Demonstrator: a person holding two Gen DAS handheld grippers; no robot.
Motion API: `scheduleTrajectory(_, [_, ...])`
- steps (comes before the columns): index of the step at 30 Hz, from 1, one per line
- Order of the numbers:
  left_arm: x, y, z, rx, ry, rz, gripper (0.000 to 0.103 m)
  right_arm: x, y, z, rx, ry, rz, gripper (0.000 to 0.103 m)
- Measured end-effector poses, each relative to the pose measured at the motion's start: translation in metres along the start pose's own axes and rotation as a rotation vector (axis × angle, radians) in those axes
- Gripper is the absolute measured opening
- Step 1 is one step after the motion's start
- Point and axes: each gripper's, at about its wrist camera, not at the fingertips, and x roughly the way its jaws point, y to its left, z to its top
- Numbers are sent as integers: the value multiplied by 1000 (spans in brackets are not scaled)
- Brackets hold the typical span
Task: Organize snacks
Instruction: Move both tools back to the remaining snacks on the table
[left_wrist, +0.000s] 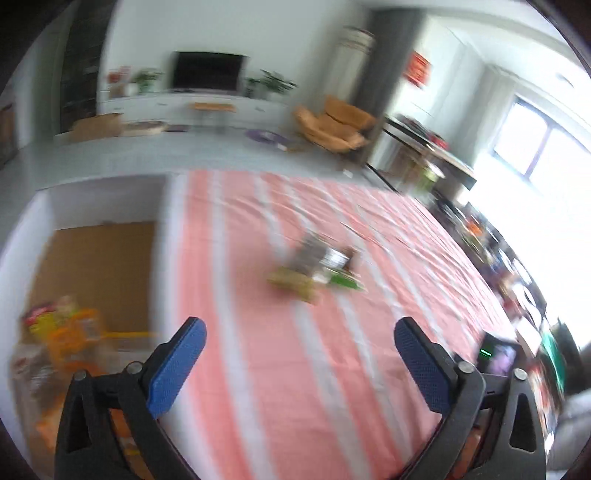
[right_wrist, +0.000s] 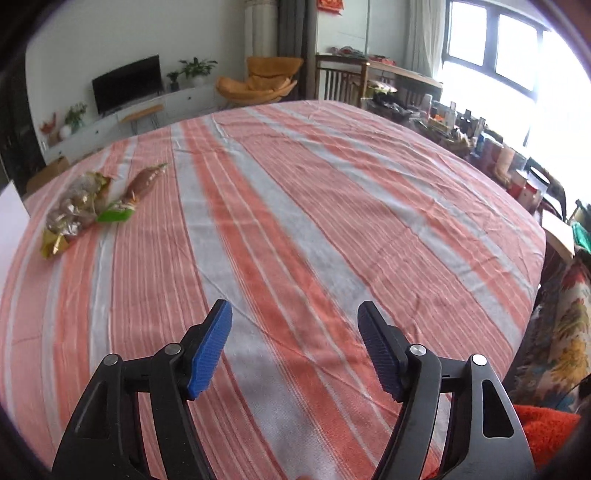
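Note:
A small pile of snack packets (left_wrist: 314, 266) lies on the striped cloth ahead of my left gripper (left_wrist: 299, 336), which is open and empty; this view is blurred. A white box with a cardboard floor (left_wrist: 99, 258) stands at the left and holds several snack packets (left_wrist: 62, 328). In the right wrist view the same pile (right_wrist: 77, 206), with a clear gold-edged bag, a green packet (right_wrist: 116, 214) and a brown packet (right_wrist: 142, 184), lies far left. My right gripper (right_wrist: 295, 314) is open and empty, well away from it.
The table (right_wrist: 332, 184) has a red-and-grey striped cloth. Cluttered bottles and boxes (right_wrist: 491, 147) line its right side. A floral cushion (right_wrist: 561, 332) is at the lower right. A small device with a lit screen (left_wrist: 498, 358) sits beside my left gripper.

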Motion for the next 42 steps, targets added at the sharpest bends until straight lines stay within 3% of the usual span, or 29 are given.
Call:
scheduleTrajectory(3, [33,-46,-11,64,74,-59,103,6,4,-2,-26,26,-38,74])
scheduleTrajectory(7, [85,-79,-35,136,166,-49,103,6,-2,-5,-18,29,-48,74])
scheduleTrajectory(11, [139,-74,-59,162,241,37,103,8,-5,-5,-5,39,-44,75])
scheduleTrajectory(16, [171,-51,-72,162,258,140,103,8,-4,-5,-6,42,-32,75])
scheduleTrajectory(18, [177,-37,-75,141,266,158,103,9,-4,-5,-2,43,-26,76])
scheduleTrajectory(23, [179,-43,-86,227,225,209,103,12,-11,-4,36,58,6,78])
scheduleTrajectory(42, [175,-42,-87,222,188,205,103,14,-14,-4,48,63,8,83])
